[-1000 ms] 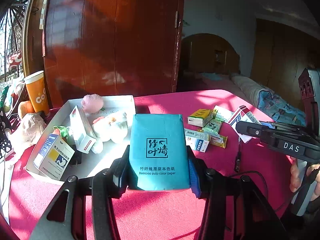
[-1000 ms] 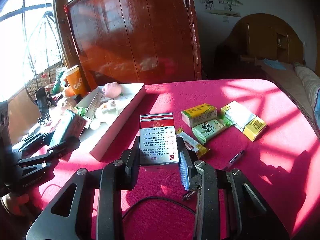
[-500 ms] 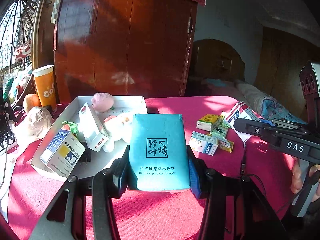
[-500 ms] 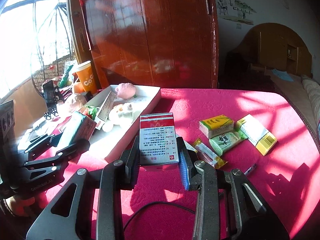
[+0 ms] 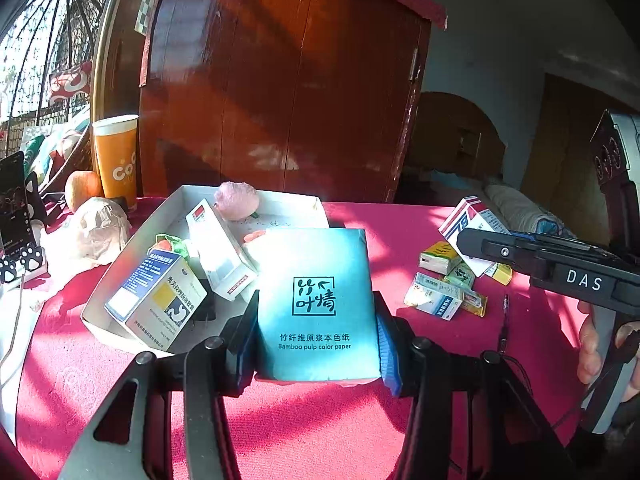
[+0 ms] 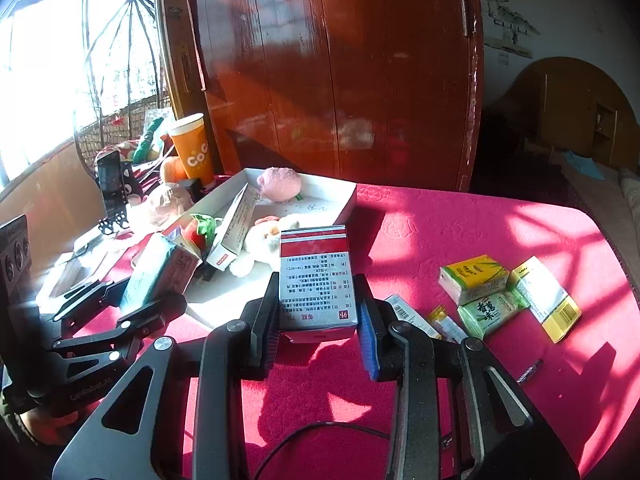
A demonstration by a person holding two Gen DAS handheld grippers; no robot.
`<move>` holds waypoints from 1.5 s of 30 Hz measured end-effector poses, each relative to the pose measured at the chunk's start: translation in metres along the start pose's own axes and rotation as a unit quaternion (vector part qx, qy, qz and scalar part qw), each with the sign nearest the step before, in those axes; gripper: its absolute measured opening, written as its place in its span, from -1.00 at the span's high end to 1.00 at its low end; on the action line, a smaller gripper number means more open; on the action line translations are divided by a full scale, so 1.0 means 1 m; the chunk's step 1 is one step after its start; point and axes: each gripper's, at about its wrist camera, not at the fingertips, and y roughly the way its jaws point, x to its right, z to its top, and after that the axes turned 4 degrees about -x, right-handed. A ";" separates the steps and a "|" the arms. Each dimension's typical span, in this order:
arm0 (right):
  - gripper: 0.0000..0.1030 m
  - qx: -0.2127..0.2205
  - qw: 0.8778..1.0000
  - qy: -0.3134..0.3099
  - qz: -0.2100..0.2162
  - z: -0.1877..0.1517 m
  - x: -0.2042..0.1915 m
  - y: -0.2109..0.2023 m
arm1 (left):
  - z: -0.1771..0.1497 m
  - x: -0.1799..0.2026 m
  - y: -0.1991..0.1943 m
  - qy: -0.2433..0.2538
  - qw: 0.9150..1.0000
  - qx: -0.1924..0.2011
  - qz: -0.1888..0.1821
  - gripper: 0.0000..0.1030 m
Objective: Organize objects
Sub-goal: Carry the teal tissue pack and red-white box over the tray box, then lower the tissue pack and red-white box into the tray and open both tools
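Observation:
My left gripper [image 5: 316, 344] is shut on a teal tissue pack [image 5: 316, 300], held above the pink table near the white tray [image 5: 100, 312]; it also shows in the right wrist view [image 6: 160, 272]. My right gripper [image 6: 318, 320] is shut on a red-and-white medicine box [image 6: 316, 280], held above the table right of the tray [image 6: 344, 204]; this box also shows in the left wrist view [image 5: 476, 220]. The tray holds medicine boxes [image 5: 160, 300], a pink plush [image 5: 236, 200] and a white plush [image 6: 260, 244].
Several small packs lie on the pink cloth: yellow and green tissue packs [image 6: 472, 280], a yellow-white box [image 6: 548, 300], a blue-white box [image 5: 434, 296], a pen [image 5: 504, 320]. An orange cup [image 5: 116, 156], a fruit [image 5: 82, 188] and a phone stand [image 6: 112, 184] stand left of the tray. A wooden wardrobe [image 5: 280, 92] is behind.
Both grippers have risen and tilted with their loads still held; the tray and table items sit lower and closer in both views. The right gripper has moved toward the tray.

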 end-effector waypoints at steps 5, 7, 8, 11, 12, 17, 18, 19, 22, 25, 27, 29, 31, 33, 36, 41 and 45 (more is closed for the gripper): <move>0.37 -0.005 1.000 -0.011 0.001 0.010 -0.009 0.010 | 0.000 -0.013 0.001 -0.012 1.000 0.001 0.004 0.04; 0.37 -0.008 1.000 -0.015 0.002 0.015 -0.013 0.014 | 0.000 -0.017 0.002 -0.017 1.000 0.001 0.006 0.04; 0.37 -0.009 1.000 -0.017 0.003 0.017 -0.015 0.017 | 0.000 -0.020 0.002 -0.019 1.000 0.001 0.006 0.04; 0.37 -0.013 1.000 -0.025 0.004 0.025 -0.022 0.024 | 0.001 -0.027 0.004 -0.024 1.000 0.001 0.009 0.04; 0.37 -0.014 1.000 -0.028 0.005 0.029 -0.024 0.027 | 0.002 -0.029 0.004 -0.026 1.000 0.002 0.011 0.04; 0.37 -0.029 0.999 -0.036 0.011 0.052 -0.035 0.047 | 0.020 -0.054 0.002 -0.046 0.999 0.012 0.010 0.04; 0.37 -0.033 0.999 -0.035 0.013 0.058 -0.036 0.052 | 0.025 -0.060 0.003 -0.051 0.998 0.015 0.012 0.04; 0.37 -0.037 0.999 -0.032 0.016 0.063 -0.037 0.058 | 0.029 -0.066 0.004 -0.057 0.998 0.015 0.011 0.04; 0.37 -0.053 0.998 -0.020 0.027 0.077 -0.041 0.079 | 0.038 -0.080 0.014 -0.074 0.997 0.008 0.000 0.04; 0.37 -0.069 0.997 -0.009 0.029 0.088 -0.045 0.105 | 0.044 -0.080 0.030 -0.070 0.998 -0.002 0.003 0.03; 0.36 -0.076 0.997 -0.004 0.024 0.096 -0.048 0.124 | 0.047 -0.076 0.041 -0.061 0.998 -0.007 0.016 0.03; 0.37 -0.085 0.996 -0.004 0.016 0.102 -0.052 0.143 | 0.049 -0.074 0.049 -0.056 0.998 -0.010 0.034 0.03; 0.37 -0.098 0.995 -0.005 0.007 0.105 -0.055 0.162 | 0.049 -0.070 0.057 -0.043 0.997 -0.013 0.068 0.03; 0.37 -0.109 0.994 -0.004 0.001 0.107 -0.056 0.178 | 0.048 -0.068 0.064 -0.033 0.995 -0.014 0.093 0.03; 0.36 -0.114 0.993 0.008 -0.004 0.110 -0.055 0.194 | 0.046 -0.068 0.072 -0.031 0.994 -0.019 0.099 0.02; -0.28 -0.107 0.994 0.028 0.021 0.109 -0.053 0.196 | 0.045 -0.066 0.074 -0.024 0.994 -0.018 0.103 -0.23; -0.76 -0.086 0.996 0.029 0.004 0.108 -0.052 0.184 | 0.046 -0.064 0.068 -0.022 0.993 -0.003 0.117 -1.00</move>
